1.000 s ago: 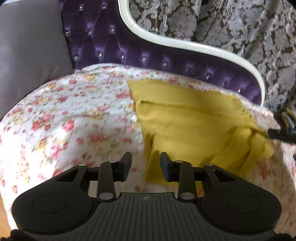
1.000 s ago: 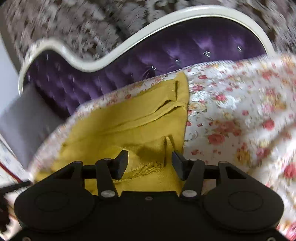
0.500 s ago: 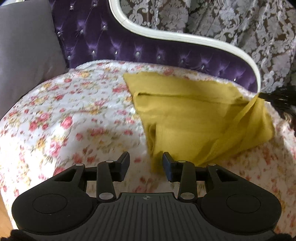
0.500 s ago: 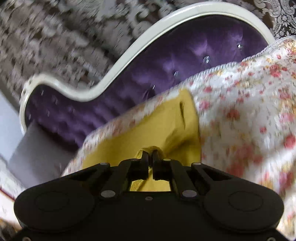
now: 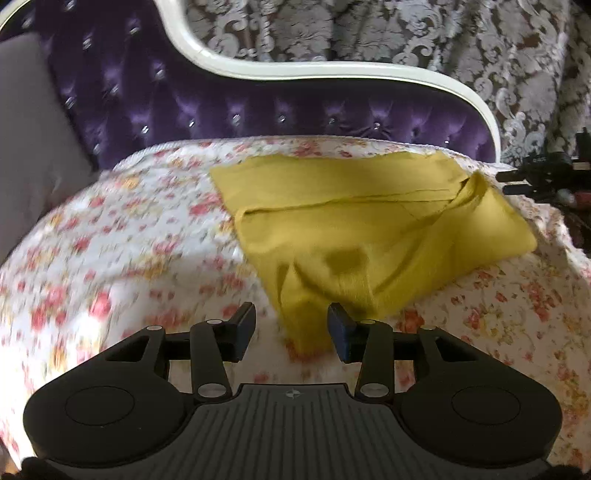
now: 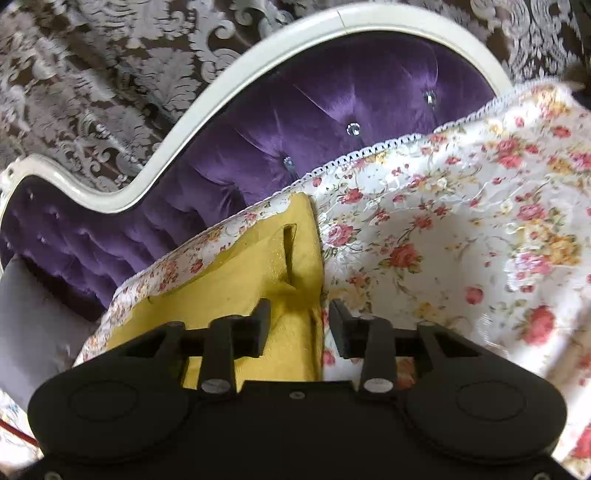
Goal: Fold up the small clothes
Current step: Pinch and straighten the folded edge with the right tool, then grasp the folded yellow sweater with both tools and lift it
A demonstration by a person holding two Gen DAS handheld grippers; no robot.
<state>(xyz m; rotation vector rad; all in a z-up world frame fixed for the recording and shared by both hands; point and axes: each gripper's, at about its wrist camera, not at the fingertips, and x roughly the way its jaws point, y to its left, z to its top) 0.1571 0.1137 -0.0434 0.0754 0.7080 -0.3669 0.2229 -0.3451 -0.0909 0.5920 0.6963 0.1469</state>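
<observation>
A mustard-yellow garment [image 5: 369, 225] lies partly folded on the floral bedspread [image 5: 129, 240]. Its near corner hangs down between the open jaws of my left gripper [image 5: 291, 325]; I cannot tell if the fingers touch it. In the right wrist view the garment [image 6: 266, 273] lies under my right gripper [image 6: 300, 326], which is open just above the cloth's right edge, holding nothing. The right gripper also shows as a dark shape at the far right of the left wrist view [image 5: 535, 177].
A purple tufted headboard [image 5: 221, 107] with a white curved frame [image 5: 332, 70] stands behind the bed. A grey pillow [image 5: 33, 147] lies at the left. Patterned curtains [image 5: 406, 33] hang behind. The bedspread's lace edge [image 6: 388, 146] runs along the headboard.
My right gripper was shut on the yellow cloth half a second ago and has now opened and let it go. The garment's lifted right side has dropped flat. My left gripper moved closer to the near corner.
</observation>
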